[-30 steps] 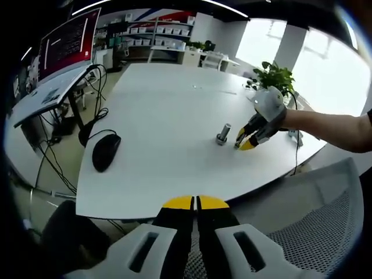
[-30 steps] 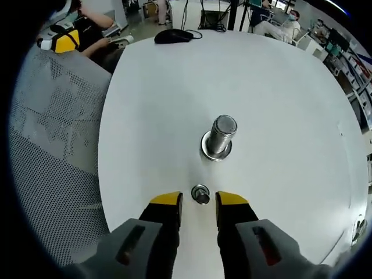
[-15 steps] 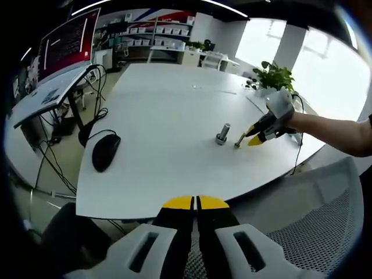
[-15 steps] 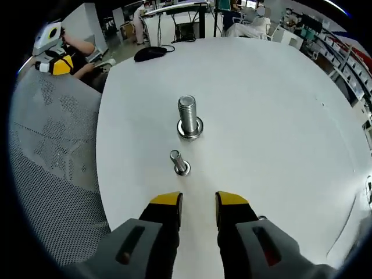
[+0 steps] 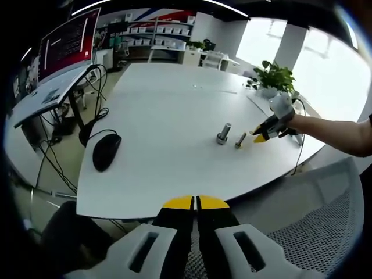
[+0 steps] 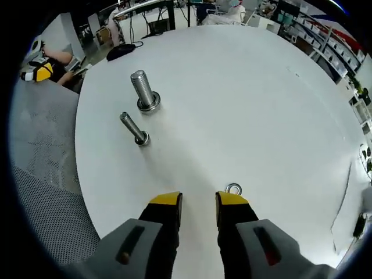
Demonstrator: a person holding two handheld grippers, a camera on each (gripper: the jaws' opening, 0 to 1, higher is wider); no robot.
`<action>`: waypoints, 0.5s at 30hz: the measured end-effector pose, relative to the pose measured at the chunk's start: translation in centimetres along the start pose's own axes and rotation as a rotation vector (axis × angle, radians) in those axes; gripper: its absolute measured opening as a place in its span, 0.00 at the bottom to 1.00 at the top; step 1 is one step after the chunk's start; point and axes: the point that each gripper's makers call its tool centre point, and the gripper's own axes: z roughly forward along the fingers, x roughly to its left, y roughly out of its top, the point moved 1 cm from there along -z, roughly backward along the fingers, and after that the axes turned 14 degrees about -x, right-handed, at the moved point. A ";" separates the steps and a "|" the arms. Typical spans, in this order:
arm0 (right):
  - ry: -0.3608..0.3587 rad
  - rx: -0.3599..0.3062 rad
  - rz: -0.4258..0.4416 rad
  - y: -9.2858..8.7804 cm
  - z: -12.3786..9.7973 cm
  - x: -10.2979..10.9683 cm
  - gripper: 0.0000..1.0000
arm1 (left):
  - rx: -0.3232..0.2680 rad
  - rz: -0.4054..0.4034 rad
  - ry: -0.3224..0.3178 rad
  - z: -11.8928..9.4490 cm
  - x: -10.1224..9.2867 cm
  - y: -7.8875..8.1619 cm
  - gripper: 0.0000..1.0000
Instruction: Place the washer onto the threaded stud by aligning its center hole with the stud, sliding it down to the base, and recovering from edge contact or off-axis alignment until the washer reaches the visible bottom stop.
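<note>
A small metal washer (image 6: 233, 188) lies flat on the white table (image 6: 244, 99), just ahead of my right gripper's right fingertip. My right gripper (image 6: 199, 203) is open with nothing between its jaws. A thick threaded stud (image 6: 145, 92) stands upright on a wide base at the upper left, and a thinner bolt (image 6: 133, 129) stands beside it. In the left gripper view the stud (image 5: 223, 133) and thin bolt (image 5: 240, 140) stand mid-table, with the right gripper (image 5: 260, 136) just right of them. My left gripper (image 5: 196, 202) is shut, off the near table edge.
A black mouse (image 5: 106, 151) with its cable lies on the table's left side. A grey mesh chair (image 6: 40, 174) stands along the table edge. A potted plant (image 5: 273, 75) sits at the far right, and a monitor (image 5: 67, 43) on a side desk at left.
My right gripper has drawn back from the stud and thin bolt and swung right, so the washer now lies by its right jaw. The left gripper has stayed still.
</note>
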 end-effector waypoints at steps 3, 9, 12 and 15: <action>-0.045 -0.024 0.029 -0.1 -0.2 -1.2 0.29 | 0.002 0.001 0.001 0.0 0.0 0.0 0.00; -0.064 -0.072 0.088 0.2 0.0 -2.6 0.30 | -0.011 -0.008 0.004 0.0 0.0 0.2 0.00; -0.069 -0.047 0.070 -0.2 0.6 -3.2 0.29 | 0.000 -0.004 0.004 0.0 0.0 0.0 0.00; -0.055 -0.052 0.094 0.0 0.7 -3.2 0.28 | -0.002 -0.006 0.006 0.0 0.0 0.0 0.00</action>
